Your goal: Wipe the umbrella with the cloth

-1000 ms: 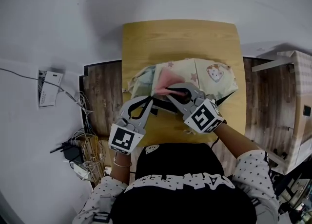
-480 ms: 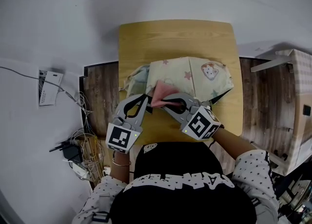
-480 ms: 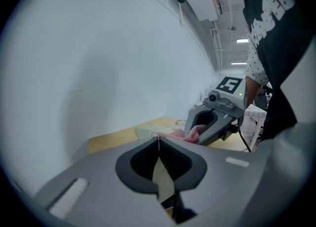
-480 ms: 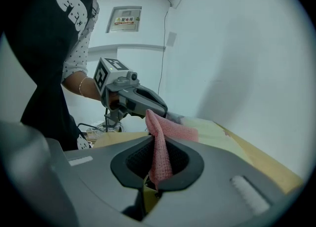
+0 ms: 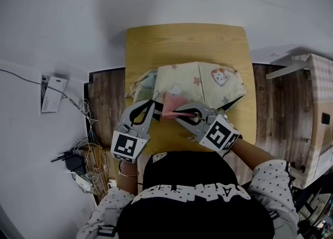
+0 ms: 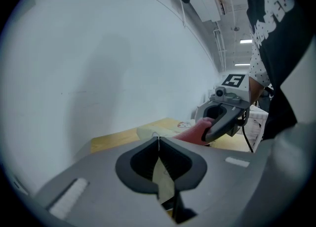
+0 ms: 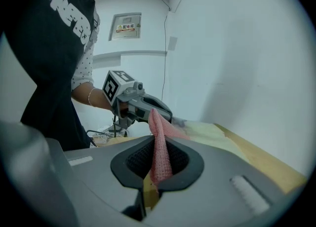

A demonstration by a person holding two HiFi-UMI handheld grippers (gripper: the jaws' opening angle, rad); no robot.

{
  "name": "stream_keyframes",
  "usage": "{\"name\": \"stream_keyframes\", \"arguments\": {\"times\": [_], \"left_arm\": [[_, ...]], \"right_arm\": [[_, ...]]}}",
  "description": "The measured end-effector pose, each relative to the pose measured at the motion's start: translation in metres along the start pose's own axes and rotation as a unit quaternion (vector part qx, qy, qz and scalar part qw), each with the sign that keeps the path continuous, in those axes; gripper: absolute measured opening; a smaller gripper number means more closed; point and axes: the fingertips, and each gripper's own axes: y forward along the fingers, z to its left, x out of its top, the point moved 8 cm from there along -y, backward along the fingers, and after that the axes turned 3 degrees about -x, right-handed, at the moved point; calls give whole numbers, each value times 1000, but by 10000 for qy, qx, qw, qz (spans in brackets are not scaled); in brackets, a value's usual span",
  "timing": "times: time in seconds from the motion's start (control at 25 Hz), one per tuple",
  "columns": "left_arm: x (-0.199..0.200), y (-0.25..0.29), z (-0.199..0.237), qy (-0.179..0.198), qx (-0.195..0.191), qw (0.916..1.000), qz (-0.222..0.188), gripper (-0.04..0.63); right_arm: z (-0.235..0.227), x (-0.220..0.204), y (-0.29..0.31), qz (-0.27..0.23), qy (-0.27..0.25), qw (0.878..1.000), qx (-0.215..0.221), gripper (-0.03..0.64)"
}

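Observation:
The pale yellow umbrella (image 5: 200, 79), printed with stars and a cartoon animal, lies collapsed on the wooden table (image 5: 187, 40). My left gripper (image 5: 151, 104) is shut on a fold of the umbrella's fabric (image 6: 163, 181) at its near left edge. My right gripper (image 5: 176, 111) is shut on the pink cloth (image 5: 171, 103), which rests against the umbrella just right of the left gripper. In the right gripper view the pink cloth (image 7: 159, 157) sticks up between the closed jaws, with the left gripper (image 7: 140, 105) just beyond. The left gripper view shows the right gripper (image 6: 224, 117) and the cloth (image 6: 195, 133).
The table's far half is bare wood. On the floor at the left lie a sheet of paper (image 5: 52, 93) and a tangle of cables and plugs (image 5: 83, 165). A light wooden piece of furniture (image 5: 317, 113) stands at the right. A white wall runs behind the table.
My right gripper has drawn the pink cloth across the umbrella toward the near edge and slightly left. The left gripper has kept its hold in place.

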Motion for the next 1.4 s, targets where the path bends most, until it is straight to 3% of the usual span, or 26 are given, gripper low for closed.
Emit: {"name": "stream_keyframes", "arguments": {"times": [0.16, 0.32, 0.6, 0.84, 1.4], "left_arm": [[1, -1, -1, -29, 35, 10000, -18, 9], [1, -3, -2, -92, 56, 9999, -17, 9], [2, -4, -3, -88, 49, 9999, -21, 9], [3, -4, -2, -62, 43, 10000, -3, 9], [8, -1, -7, -40, 52, 10000, -25, 9]], "right_arm": [[-23, 11, -19, -235, 63, 9990, -364, 34], [-61, 25, -31, -619, 328, 9923, -1026, 32], [-110, 9, -28, -131, -378, 9798, -1957, 34], [-110, -13, -16, 240, -343, 9844, -1708, 33], [-66, -39, -12, 492, -141, 9943, -932, 32]]}}
